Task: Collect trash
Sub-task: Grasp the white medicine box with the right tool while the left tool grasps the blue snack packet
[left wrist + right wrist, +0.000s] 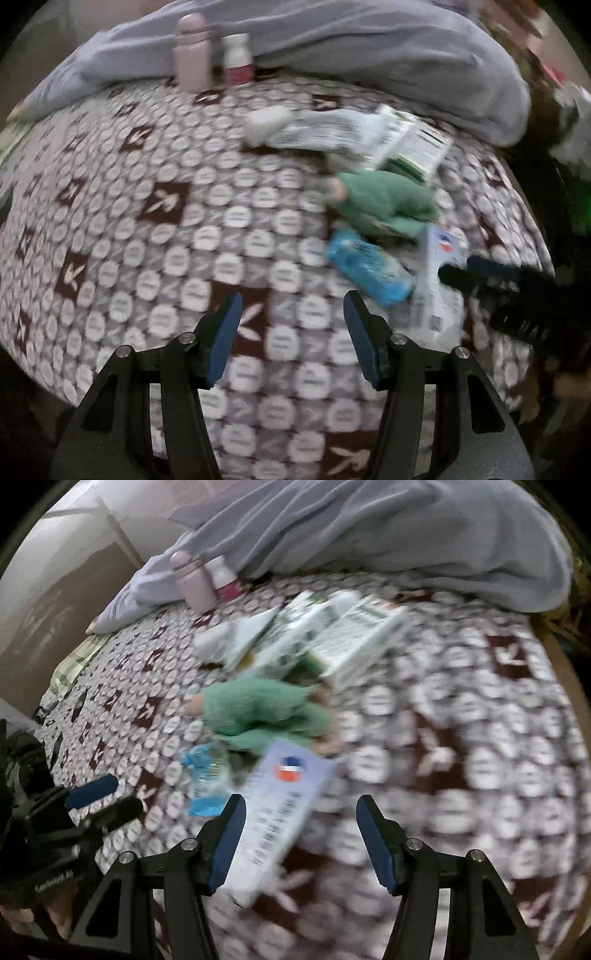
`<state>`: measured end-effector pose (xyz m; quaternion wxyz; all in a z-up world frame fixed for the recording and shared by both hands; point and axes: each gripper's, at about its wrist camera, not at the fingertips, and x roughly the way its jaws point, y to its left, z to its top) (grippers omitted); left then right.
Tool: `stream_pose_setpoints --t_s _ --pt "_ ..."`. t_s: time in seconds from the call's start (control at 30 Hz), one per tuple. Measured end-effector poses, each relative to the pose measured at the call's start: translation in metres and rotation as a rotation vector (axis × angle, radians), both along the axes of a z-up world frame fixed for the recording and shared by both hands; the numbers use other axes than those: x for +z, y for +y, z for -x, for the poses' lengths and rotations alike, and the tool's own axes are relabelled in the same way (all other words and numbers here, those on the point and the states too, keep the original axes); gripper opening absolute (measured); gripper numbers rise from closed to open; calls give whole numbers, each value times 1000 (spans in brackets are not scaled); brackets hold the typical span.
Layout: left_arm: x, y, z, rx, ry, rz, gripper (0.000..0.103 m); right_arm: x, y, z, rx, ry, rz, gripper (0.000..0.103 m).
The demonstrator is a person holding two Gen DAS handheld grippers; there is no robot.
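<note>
Trash lies on a patterned bedspread (155, 229). A white carton with a red-blue logo (280, 805) lies flat, its near end between the open fingers of my right gripper (301, 834); it also shows in the left wrist view (439, 280). A blue plastic wrapper (369, 266) (207, 775) lies beside it. A green cloth doll (388, 203) (258, 712) lies behind them. Green-white cartons and paper (369, 136) (325, 635) lie further back. My left gripper (293, 336) is open and empty over bare bedspread, left of the wrapper.
A pink bottle (192, 55) and a white bottle with a pink label (238, 59) stand at the back by a grey blanket (369, 48). The bed's edge and a wall (44, 602) are on the left. The views are motion-blurred.
</note>
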<state>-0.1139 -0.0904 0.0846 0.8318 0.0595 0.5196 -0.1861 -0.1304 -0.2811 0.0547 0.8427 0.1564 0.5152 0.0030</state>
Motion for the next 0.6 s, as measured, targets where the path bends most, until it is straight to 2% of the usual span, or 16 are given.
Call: stream_pose_setpoints --t_s 0.13,0.2,0.27,0.37,0.53,0.6 --pt "-10 5 -11 60 48 35 56 -20 13 -9 0 40 -23 60" --pt "-14 2 -14 84 78 84 56 -20 14 -5 16 30 1 58" --pt "-19 -6 -16 99 105 134 56 -13 9 2 23 18 25 54" --pt "-28 -27 -20 99 131 169 56 3 -7 15 19 -17 56 52" --pt "-47 -62 -25 96 139 163 56 21 -32 34 -3 -49 80 51" --pt "-53 -71 -25 77 139 158 53 24 -37 38 -2 -56 89 50"
